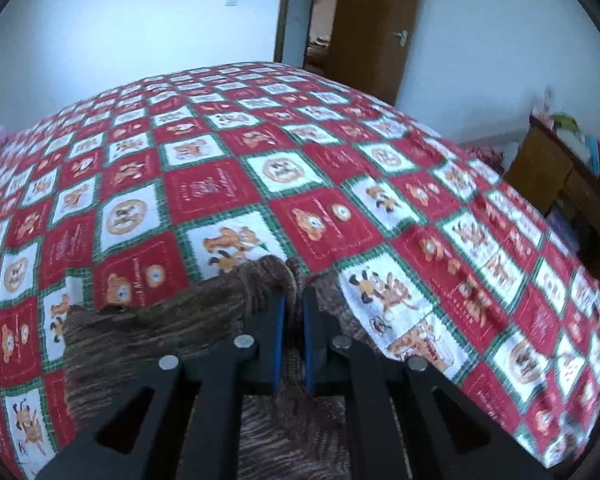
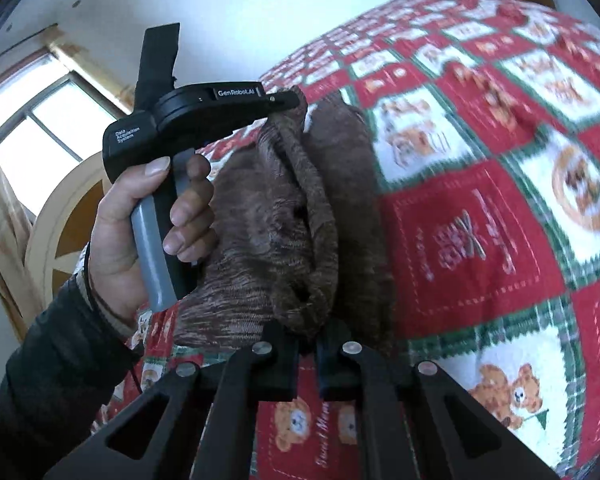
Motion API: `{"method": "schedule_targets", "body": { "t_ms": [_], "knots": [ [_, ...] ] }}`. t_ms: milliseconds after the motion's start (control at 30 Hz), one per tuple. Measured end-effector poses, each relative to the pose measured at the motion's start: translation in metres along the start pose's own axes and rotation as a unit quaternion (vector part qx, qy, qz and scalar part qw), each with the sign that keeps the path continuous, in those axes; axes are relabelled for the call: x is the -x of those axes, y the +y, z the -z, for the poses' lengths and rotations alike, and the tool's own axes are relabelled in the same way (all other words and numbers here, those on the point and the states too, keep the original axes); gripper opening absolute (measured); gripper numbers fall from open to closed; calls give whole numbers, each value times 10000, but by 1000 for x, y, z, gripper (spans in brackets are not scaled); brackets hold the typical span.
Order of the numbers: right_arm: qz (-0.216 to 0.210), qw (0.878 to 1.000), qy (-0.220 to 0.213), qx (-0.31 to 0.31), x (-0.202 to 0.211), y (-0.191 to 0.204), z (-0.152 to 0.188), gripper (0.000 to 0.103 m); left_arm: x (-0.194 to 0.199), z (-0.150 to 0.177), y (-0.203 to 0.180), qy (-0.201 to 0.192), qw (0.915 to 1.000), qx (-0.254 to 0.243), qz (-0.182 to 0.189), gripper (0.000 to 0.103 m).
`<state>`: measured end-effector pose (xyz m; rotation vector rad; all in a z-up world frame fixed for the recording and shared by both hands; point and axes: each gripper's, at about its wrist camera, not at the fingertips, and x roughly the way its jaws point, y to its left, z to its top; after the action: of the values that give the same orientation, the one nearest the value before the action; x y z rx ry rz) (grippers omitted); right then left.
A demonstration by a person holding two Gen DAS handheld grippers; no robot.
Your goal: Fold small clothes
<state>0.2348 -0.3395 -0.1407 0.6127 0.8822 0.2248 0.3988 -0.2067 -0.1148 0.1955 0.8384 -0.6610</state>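
Left wrist view: bed (image 1: pixel 228 184) under red, white and green checked quilt, filling most of frame; brown knit garment (image 1: pixel 172 320) bunched at near edge on quilt, gathered edge pinched in closed left tongs (image 1: pixel 294 304). Right wrist view: same garment (image 2: pixel 268 216) lifted in a fold, clamped at bottom by closed right tongs (image 2: pixel 308 344); left hand (image 2: pixel 128 232) around grey handle.

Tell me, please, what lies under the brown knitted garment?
Under the brown knitted garment, pinched by both the left gripper and the right gripper, lies the red checked bedspread; the part directly beneath is covered.
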Motion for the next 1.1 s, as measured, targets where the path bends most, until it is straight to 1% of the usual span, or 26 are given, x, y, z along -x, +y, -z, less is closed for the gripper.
{"method": "schedule_targets", "body": {
  "t_ms": [133, 267, 333, 400, 433, 467, 500, 533, 567, 600, 633, 667, 700, 733, 767, 800, 900, 967, 1000, 1033, 1067, 1100],
  "knots": [
    [-12, 10000, 16, -60, 5, -2, 7, 4, -2, 6, -16, -50, 9994, -339, -83, 8],
    [80, 9999, -50, -110, 7, -7, 9, 4, -2, 8, -22, -94, 9990, -432, -98, 9],
    [131, 9997, -125, -133, 9, -8, 10, 4, 1, 7, -22, -138, 9990, -423, -29, 10],
    [187, 9997, -164, -75, 11, -7, 12, 4, 8, 8, -22, -161, 9987, -479, -27, 18],
    [211, 9996, -181, -51, 12, -7, 13, 4, 15, 10, -23, -201, 9981, -565, -117, 23],
    [218, 9996, -198, -50, 13, -8, 14, 4, 24, 13, -23, -263, 9970, -698, -231, 36],
    [219, 9995, -228, -75, 13, -9, 15, 4, 35, 17, -20, -387, 9954, -816, -304, 53],
    [231, 9994, -236, -45, 12, -10, 14, 4, 49, 24, -17, -565, 9935, -911, -388, 63],
    [235, 9994, -238, 28, 11, -9, 14, 4, 65, 33, -1, -745, 9909, -994, -513, 78],
    [254, 9991, -293, 160, 13, -5, 15, 5, 80, 43, 14, -877, 9880, -1087, -665, 83],
    [381, 9983, -352, 277, 15, -1, 15, 12, 92, 54, 29, -929, 9862, -1147, -754, 84],
    [667, 9957, -468, 436, 19, 4, 16, 20, 102, 61, 43, -936, 9855, -1161, -804, 84],
    [878, 9932, -564, 516, 24, 7, 16, 49, 110, 71, 57, -920, 9855, -1138, -859, 90],
    [1041, 9905, -717, 548, 30, 8, 17, 69, 118, 82, 71, -868, 9860, -1069, -937, 94],
    [1110, 9880, -944, 522, 40, 8, 15, 70, 122, 92, 83, -831, 9868, -966, -1001, 97],
    [1144, 9870, -1001, 516, 44, 9, 12, 70, 124, 100, 92, -795, 9879, -855, -1025, 97],
    [1207, 9851, -1036, 657, 44, 15, -11, 70, 118, 117, 115, -595, 9944, -325, -809, 97],
    [1178, 9862, -857, 790, 29, 26, -36, 68, 107, 118, 129, -428, 9976, 121, -532, 97],
    [1043, 9892, -668, 785, 14, 31, -54, 63, 104, 118, 133, -370, 9978, 229, -501, 97],
    [992, 9908, -559, 732, 3, 32, -66, 60, 102, 117, 136, -375, 9977, 297, -474, 97],
    [1044, 9912, -426, 692, -15, 33, -81, 60, 102, 119, 137, -418, 9975, 335, -452, 98],
    [1088, 9910, -375, 689, -26, 31, -91, 60, 102, 122, 138, -441, 9973, 376, -451, 101]
  ]
}}
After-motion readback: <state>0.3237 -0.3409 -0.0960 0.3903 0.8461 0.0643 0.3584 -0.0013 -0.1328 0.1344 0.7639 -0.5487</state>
